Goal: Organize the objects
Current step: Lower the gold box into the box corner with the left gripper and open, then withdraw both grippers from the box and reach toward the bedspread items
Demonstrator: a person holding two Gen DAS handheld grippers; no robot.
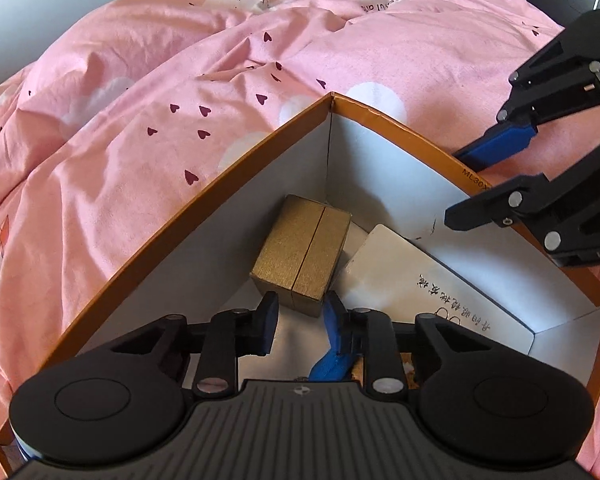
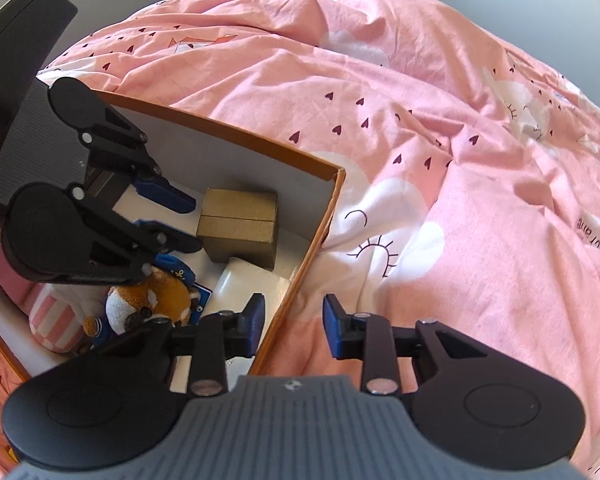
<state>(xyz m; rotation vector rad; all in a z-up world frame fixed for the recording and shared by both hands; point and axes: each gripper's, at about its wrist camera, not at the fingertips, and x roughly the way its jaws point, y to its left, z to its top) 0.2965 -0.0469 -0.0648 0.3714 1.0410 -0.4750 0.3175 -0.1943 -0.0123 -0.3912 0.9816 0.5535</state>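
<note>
Over the pink duvet (image 1: 140, 120) sits one orange box (image 1: 220, 184), white inside, and the left gripper (image 1: 300, 308) hovers within it, jaws spread just short of one gold box (image 1: 300, 256) parked near the far corner. Beside that, touching it, lies one white case (image 1: 412, 276). One plush toy (image 2: 152, 300) fills the near end. The right gripper (image 2: 292, 320), jaws spread, straddles the orange wall.

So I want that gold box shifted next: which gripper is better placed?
Left. The left gripper is open inside the orange box, fingers beside the gold box. The right gripper straddles the wall.
</note>
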